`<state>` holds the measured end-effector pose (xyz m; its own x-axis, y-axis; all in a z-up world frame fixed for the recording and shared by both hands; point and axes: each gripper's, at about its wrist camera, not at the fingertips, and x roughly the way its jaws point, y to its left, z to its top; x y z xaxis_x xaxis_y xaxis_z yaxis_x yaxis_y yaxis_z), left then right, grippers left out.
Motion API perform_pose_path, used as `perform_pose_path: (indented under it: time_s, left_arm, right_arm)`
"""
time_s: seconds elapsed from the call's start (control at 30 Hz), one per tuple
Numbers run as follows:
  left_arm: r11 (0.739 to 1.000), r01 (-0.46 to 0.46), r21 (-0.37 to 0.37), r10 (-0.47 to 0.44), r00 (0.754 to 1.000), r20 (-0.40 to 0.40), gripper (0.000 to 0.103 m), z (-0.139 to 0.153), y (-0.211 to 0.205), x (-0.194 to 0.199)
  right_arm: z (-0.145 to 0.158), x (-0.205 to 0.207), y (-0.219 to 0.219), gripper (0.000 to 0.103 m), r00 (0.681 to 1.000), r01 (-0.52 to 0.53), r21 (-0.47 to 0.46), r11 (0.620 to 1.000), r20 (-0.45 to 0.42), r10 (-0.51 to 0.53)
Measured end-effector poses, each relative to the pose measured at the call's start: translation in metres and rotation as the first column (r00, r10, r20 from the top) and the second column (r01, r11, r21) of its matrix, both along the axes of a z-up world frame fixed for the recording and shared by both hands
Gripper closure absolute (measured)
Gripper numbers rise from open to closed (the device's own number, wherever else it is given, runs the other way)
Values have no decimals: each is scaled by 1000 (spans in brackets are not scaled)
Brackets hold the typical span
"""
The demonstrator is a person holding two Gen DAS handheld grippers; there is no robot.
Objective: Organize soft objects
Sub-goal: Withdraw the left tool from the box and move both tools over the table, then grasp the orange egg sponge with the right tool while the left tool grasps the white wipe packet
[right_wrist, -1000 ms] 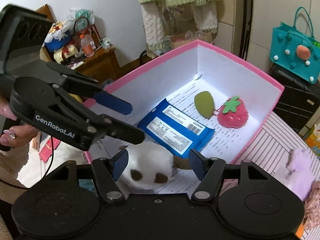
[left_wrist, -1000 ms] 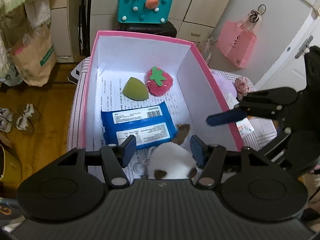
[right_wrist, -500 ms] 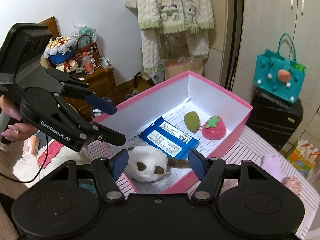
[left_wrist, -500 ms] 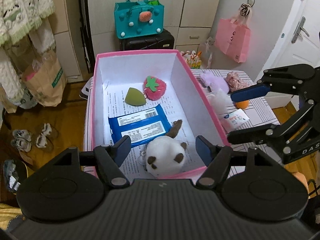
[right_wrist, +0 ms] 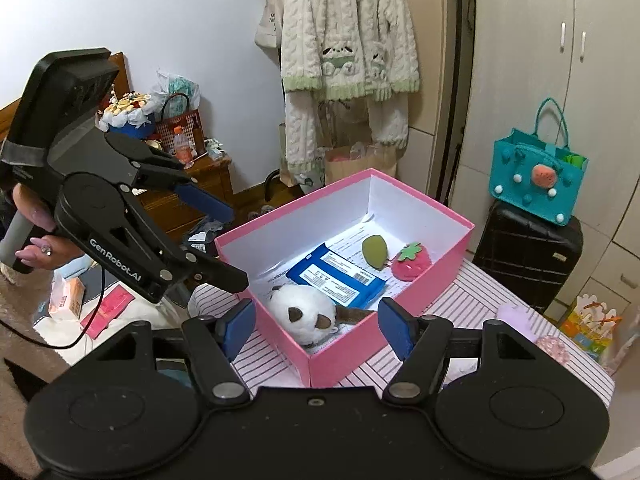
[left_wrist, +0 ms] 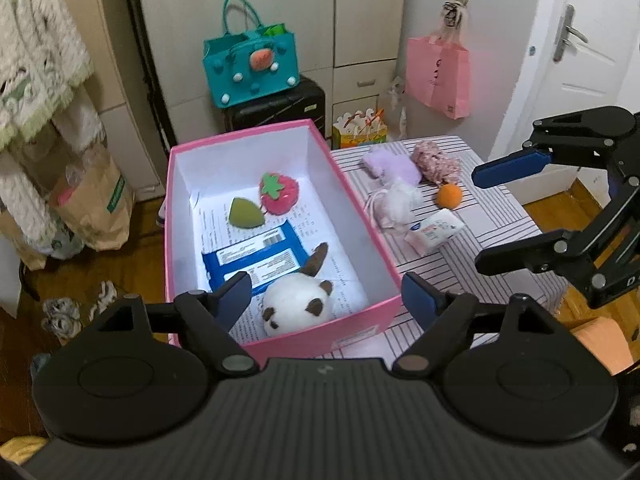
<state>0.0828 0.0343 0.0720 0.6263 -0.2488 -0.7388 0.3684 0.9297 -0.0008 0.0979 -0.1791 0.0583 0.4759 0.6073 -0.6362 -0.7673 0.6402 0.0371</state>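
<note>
1. 2 grippers hang above the near end of the scene, both with jaws spread wide and gripping nothing: the left gripper [left_wrist: 326,294] fills the bottom of its own view, and the right gripper [right_wrist: 316,330] does the same in its view.
2. Seen from the left wrist, the right gripper [left_wrist: 480,220] juts in at the right edge of the frame, over the striped table [left_wrist: 500,224].
3. Seen from the right wrist, the left gripper [right_wrist: 236,246] sits at middle left, held by a hand [right_wrist: 34,236] at the far left edge.
4. Just past the left gripper's fingertips stands the pink box [left_wrist: 394,268], open on top, resting on the table.
5. Nearest inside it lies a white plush toy [left_wrist: 298,308] with brown patches, against the box's near wall.
6. Touching the plush on its far side is a blue wipes pack [left_wrist: 254,260], lying flat.
7. Beyond that, toward the box's far end, sit a green sponge [left_wrist: 246,212] and a strawberry plush [left_wrist: 280,194], side by side.
8. Right of the box, on the table, 5 things lie loose: a small white packet [left_wrist: 434,232], an orange ball [left_wrist: 449,195], a white fluffy item [left_wrist: 396,200], a lilac plush [left_wrist: 390,166] and a pink knit item [left_wrist: 434,162].
9. Farthest back, a teal bag [left_wrist: 250,68] sits on a black suitcase [left_wrist: 280,106].
</note>
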Motion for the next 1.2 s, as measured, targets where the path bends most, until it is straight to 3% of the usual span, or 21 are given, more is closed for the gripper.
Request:
perform_pose_path:
  time_s: [0.47,0.67,0.93,1.03,1.2]
  left_arm:
    - [988,153,26,-154,986,61,18,12,-66,-34]
    - [981,193,-15,-192,979,62,18,7,-89,-24]
    - [970,235,-64,-231,971,64,18,-3,-123,-2]
    - [970,224,-95,-221,975,34,19,-14,-130,10]
    - [980,182,-78,-183,983,0,20,-38,-144,30]
  right_arm:
    - [-14,-36,-76,28,993,120,11,993,14,-120]
    - [-32,-32,-118,28,968,251,52,966,-41,-249]
    - [-53,-13,-156,26,948,316,110,942,-77,-309]
    - [-63,1,-168,26,940,335,152,930,-116,-320]
    - [-82,22,-185,26,934,354,194,915,-122,-336]
